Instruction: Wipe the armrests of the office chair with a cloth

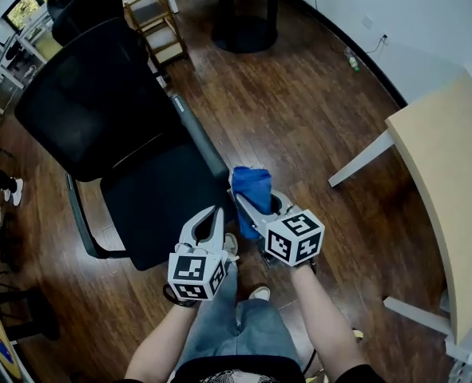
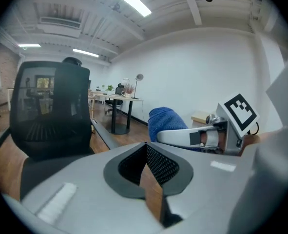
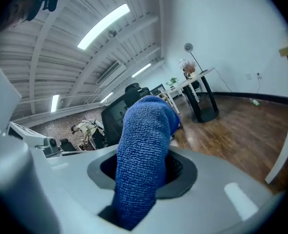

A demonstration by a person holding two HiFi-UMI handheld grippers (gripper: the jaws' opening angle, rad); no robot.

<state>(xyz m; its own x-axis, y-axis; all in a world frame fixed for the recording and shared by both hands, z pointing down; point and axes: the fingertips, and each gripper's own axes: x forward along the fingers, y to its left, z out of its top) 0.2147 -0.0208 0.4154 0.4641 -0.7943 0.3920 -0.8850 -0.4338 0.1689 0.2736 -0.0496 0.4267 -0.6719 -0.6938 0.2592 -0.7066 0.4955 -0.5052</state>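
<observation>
Armrest [image 1: 200, 138], grey, long axis running away: near end just left of cloth [image 1: 250, 183] pinched in right gripper [image 1: 259, 206]; left gripper [image 1: 210, 222] jaws pressed together, empty.

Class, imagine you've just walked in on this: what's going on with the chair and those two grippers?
A person faces a black mesh-backed office chair, holding a two-jaw gripper in each hand. The right gripper is shut on a blue terry cloth and holds it close to the front end of the chair's nearer grey armrest. Whether the cloth touches the armrest cannot be told. The left gripper is shut on nothing and hovers by the front of the black seat.
</observation>
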